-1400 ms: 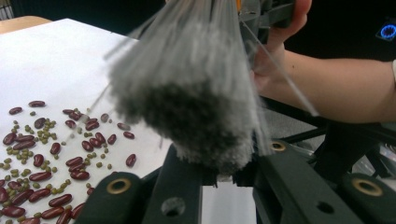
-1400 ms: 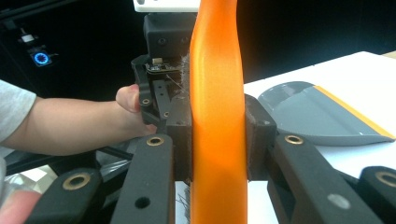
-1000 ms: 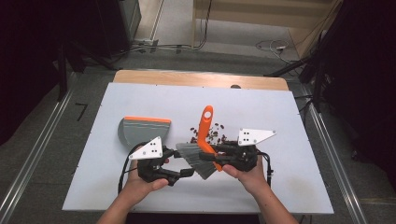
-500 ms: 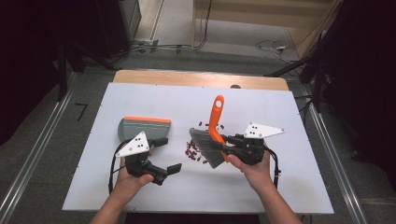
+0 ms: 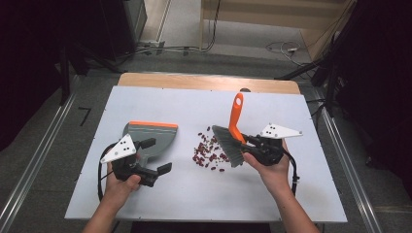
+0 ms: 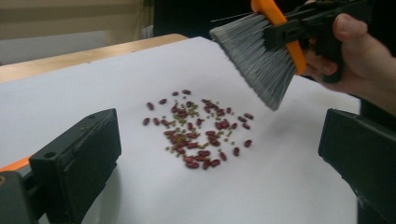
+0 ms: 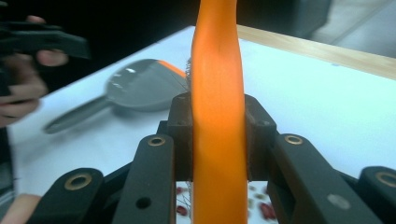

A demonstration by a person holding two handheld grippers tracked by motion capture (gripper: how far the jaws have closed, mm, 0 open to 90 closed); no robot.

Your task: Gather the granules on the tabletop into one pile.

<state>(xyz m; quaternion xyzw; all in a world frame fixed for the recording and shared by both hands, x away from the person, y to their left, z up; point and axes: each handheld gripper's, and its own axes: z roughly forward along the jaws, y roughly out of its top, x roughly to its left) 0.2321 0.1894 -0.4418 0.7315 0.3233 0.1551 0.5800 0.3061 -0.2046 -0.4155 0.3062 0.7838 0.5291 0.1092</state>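
While the right claw [image 5: 248, 145] stays out of it, clamped tight on the orange handle of the brush [image 5: 232, 131], the left claw [image 5: 158, 156] has just been opening and stands wide with nothing between its jaws, beside the grey dustpan [image 5: 151, 137]. Brush bristles hang above the right edge of the beans [image 6: 196, 130], a loose scatter of dark red and small greenish ones mid-bench [image 5: 160, 102]. A hard stroke could fling beans past the unheld dustpan, or shove it away.
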